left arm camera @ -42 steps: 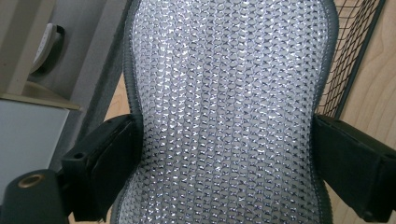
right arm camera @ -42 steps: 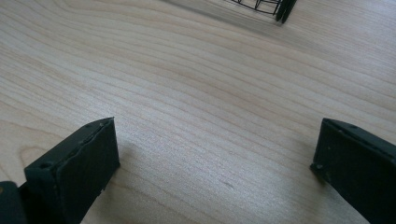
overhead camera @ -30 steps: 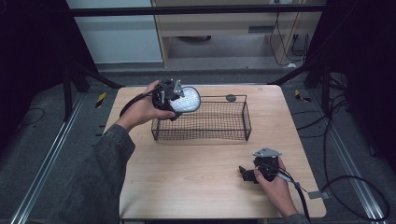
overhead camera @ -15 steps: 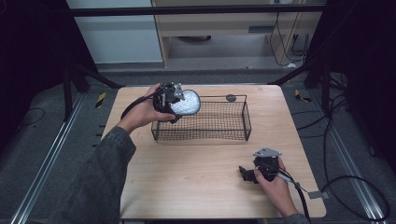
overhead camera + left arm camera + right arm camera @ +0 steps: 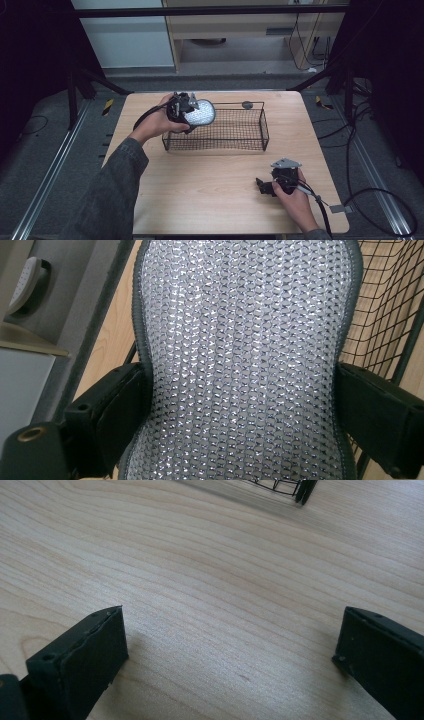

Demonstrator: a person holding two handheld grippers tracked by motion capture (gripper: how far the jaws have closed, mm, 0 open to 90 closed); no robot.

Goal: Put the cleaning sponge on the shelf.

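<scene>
A silvery mesh pad (image 5: 200, 113) is held by the left gripper (image 5: 186, 111) over the wire basket's (image 5: 235, 145) left end (interior apparently bare), while the right gripper (image 5: 263, 186) is rested wide-jawed on the table (image 5: 200, 185).

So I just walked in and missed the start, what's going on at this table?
A person is working with a gripper in each hand. The left gripper holds a silvery mesh pad clamped between its jaws at the left end of a black wire basket, above its rim. The right gripper sits open and empty low on the wooden table, near the front right edge. A small dark round thing lies behind the basket.
</scene>
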